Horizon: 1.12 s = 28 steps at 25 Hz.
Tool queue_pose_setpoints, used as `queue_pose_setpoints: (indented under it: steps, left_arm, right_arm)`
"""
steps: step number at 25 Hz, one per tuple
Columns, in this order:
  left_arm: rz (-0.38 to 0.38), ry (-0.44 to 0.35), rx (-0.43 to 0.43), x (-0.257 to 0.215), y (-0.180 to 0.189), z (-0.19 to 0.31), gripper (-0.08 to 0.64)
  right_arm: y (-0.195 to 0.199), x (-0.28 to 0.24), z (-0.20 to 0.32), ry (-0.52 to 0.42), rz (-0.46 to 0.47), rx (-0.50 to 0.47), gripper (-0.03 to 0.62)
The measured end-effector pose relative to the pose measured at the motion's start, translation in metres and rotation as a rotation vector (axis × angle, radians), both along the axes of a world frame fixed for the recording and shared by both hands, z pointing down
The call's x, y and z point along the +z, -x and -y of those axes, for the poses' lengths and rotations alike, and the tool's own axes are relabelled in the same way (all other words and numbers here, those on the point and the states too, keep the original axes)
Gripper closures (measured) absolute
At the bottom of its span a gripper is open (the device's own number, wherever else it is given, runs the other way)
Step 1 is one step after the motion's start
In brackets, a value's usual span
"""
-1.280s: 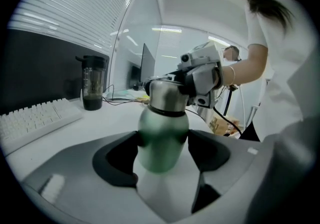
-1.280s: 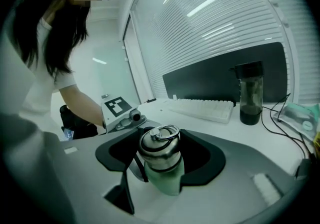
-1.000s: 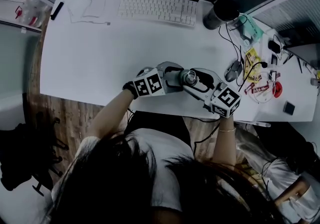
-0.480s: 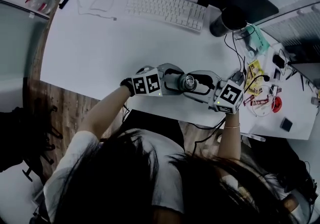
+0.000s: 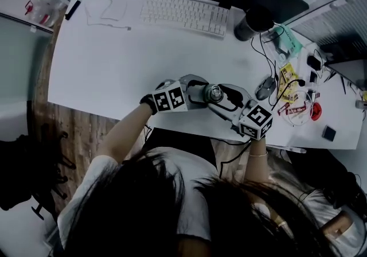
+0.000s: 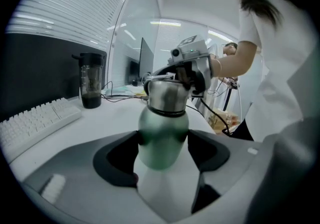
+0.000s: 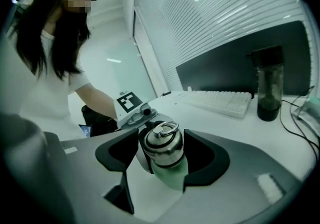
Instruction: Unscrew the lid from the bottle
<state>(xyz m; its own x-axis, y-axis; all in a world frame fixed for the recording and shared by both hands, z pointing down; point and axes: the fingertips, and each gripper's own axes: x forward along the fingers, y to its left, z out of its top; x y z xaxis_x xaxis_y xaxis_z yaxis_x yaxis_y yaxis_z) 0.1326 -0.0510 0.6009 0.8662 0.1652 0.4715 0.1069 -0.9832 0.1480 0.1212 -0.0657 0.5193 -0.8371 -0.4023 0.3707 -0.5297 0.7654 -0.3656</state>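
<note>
Toward the back of the white desk [image 5: 109, 61], a white keyboard [image 5: 183, 12]. Nearer the front edge, in the person's left hand, the left gripper [image 6: 163, 142], pinching the green body of the bottle [image 6: 162, 125] between its dark pads [image 6: 122, 155], both pads pressed against the rounded sides. Bottle roughly upright and just inside the desk's front edge, between the two grippers, its base hidden behind the gripper's grey frame. Above the green body, the steel lid [image 7: 162, 144], seated on the neck above a dark band, with a metal ring [image 7: 167, 129] lying on top. Reaching in from the other side, the right gripper [image 7: 162, 152], jaws closed around that lid, one pad at each side of it, marker cube turned up toward the head camera. Farther right, a dark tumbler [image 5: 252, 20] beside the keyboard's end, then a mouse [image 5: 266, 85], then a tangle of cables and small packets [image 5: 295, 92] toward the desk's right edge.
</note>
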Motion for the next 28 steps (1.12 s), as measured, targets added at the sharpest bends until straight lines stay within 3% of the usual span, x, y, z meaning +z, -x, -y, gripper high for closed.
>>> queue_pose_setpoints:
  steps: [8, 13, 18, 28]
  left_arm:
    - [-0.002, -0.001, -0.133, 0.001, 0.000, 0.000, 0.199]
    - [0.001, -0.001, -0.224, 0.001, 0.000, 0.000, 0.199]
    - [0.002, 0.003, -0.237, 0.001, 0.001, -0.001, 0.199]
    - [0.007, 0.013, -0.116, 0.001, 0.004, -0.002, 0.201]
  right_arm:
    - [-0.010, -0.003, 0.000, -0.107, -0.037, 0.479, 0.331]
    - [-0.013, 0.006, -0.001, -0.122, -0.082, 0.623, 0.331]
    - [-0.011, 0.008, -0.001, -0.146, -0.132, 0.600, 0.351]
    - [-0.006, 0.007, -0.004, -0.173, -0.091, 0.323, 0.354]
